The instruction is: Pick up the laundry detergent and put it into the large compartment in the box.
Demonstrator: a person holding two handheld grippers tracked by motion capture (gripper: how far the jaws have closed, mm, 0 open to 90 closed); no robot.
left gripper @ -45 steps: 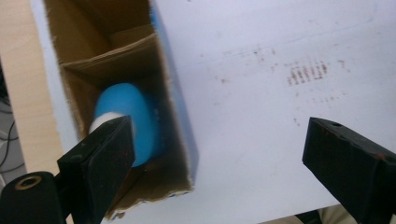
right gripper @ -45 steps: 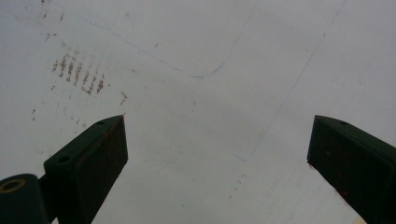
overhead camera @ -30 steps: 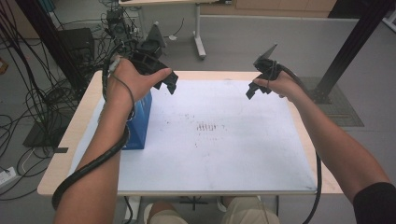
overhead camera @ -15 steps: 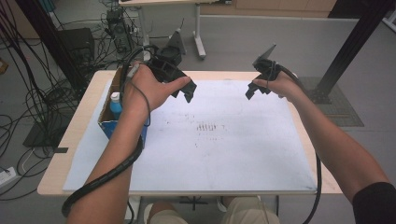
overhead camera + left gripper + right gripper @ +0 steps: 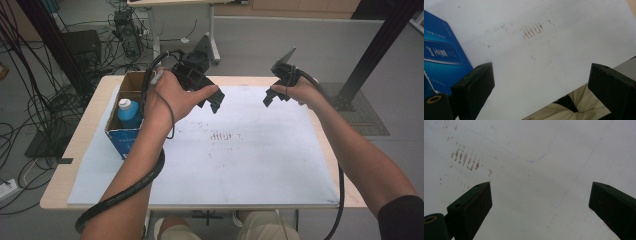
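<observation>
Both pairs of jaws stand wide apart with nothing between them: in each gripper view two blocky, matte black jaws rise from the lower corners, with bare sheet showing in the gap. In the high view the left gripper [image 5: 207, 100] hangs over the far left part of the white sheet [image 5: 250, 165], just to the right of the blue box [image 5: 124, 137], and the right gripper [image 5: 272, 95] hangs over the far middle of the sheet, well apart from the box. The box is an open-topped cardboard carton, brown inside with glossy blue printed sides, standing at the left edge of the sheet on the pale wooden table [image 5: 87, 135]. Upright inside it is a blue bottle [image 5: 129, 114] with a round white cap. In the left gripper view the box's blue side [image 5: 441, 57] lies beyond and beside one jaw, outside the gap. The sheet is smooth and flat, marked near its middle with a short row of rusty-brown smudges [image 5: 222, 136] and faint thin pen lines.
</observation>
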